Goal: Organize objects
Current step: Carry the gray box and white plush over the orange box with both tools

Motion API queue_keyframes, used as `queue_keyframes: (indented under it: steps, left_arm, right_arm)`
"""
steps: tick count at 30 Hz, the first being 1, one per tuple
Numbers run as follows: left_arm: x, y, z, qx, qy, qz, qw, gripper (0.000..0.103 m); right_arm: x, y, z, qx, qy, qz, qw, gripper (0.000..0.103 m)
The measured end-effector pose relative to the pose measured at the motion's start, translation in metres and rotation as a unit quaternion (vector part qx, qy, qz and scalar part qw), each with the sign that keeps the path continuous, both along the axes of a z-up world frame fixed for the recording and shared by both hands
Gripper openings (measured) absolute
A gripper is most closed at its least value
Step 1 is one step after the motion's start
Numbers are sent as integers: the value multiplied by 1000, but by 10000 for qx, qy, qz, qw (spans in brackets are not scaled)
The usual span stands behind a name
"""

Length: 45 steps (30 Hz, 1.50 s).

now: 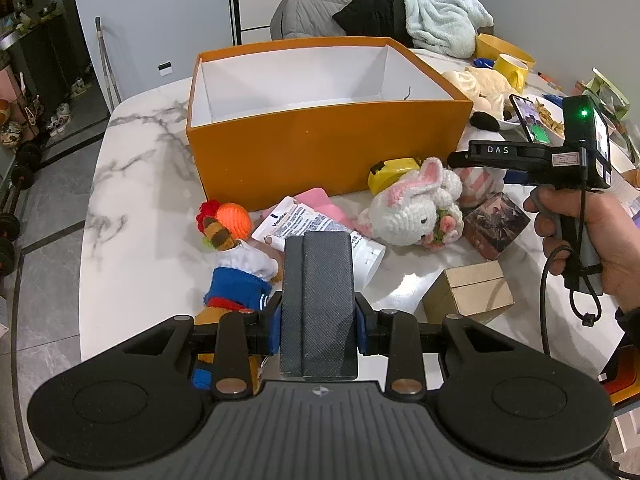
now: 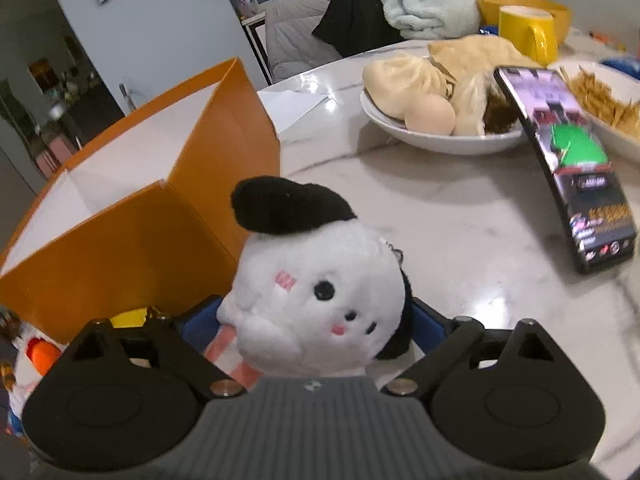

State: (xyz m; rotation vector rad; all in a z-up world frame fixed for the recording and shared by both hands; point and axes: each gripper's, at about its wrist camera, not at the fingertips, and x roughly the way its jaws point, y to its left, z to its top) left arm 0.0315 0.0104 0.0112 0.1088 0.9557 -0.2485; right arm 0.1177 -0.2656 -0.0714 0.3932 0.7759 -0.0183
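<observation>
Your right gripper [image 2: 316, 320] is pinching the white plush toy [image 2: 320, 300] with the black cap, fingers closing on its sides low down, just beside the near right corner of the orange box [image 2: 132, 240]. You are holding it low by the body, probably so the head stays clear and it can go over the box wall. In the left wrist view this gripper [image 1: 460, 159] is hovering above the clutter in front of the box, and the toy is mostly hidden behind it.

Your left gripper [image 1: 318, 276] is idling with its fingers pressed together on nothing, hovering over the knitted doll [image 1: 232, 248] with the orange head and the Vaseline packet [image 1: 304, 220]. Likely waiting its turn.

The box is standing open and looks empty inside, so the sorting is barely starting. Still lying on the marble table [image 1: 140, 184] in front of it: crochet rabbit [image 1: 412, 204], yellow tape measure [image 1: 390, 172], small dark box [image 1: 496, 224], and plain cardboard box [image 1: 468, 292].

The propped phone [image 2: 568, 168] and the bowl of food [image 2: 440, 112] are sitting to the toy's right; watch them when you are swinging over.
</observation>
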Motion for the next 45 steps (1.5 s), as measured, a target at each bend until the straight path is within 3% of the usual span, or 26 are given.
queue_keyframes:
  steps: [16,24,33,37,45]
  left_arm:
    - [5,-6,2,43,-51,-33,10000,39]
    - [6,-9,12,-2,-218,-71,9997,39]
    - [7,-8,39,-446,-414,-34,9981,39]
    - [12,-17,62,-279,-743,-119,9968,39]
    - [69,-21,90,-379,-994,-60,9943,39]
  right_arm:
    - [-18,-19,21,415,-254,101,9988,86]
    - [-34,-18,45,229,-391,384,9982,86]
    - [-52,-2,89,90,-788,846,9933,86]
    - [-52,12,111,-23,-939,1078,9897,86]
    - [-37,42,163,-559,-1338,1499,9780,86]
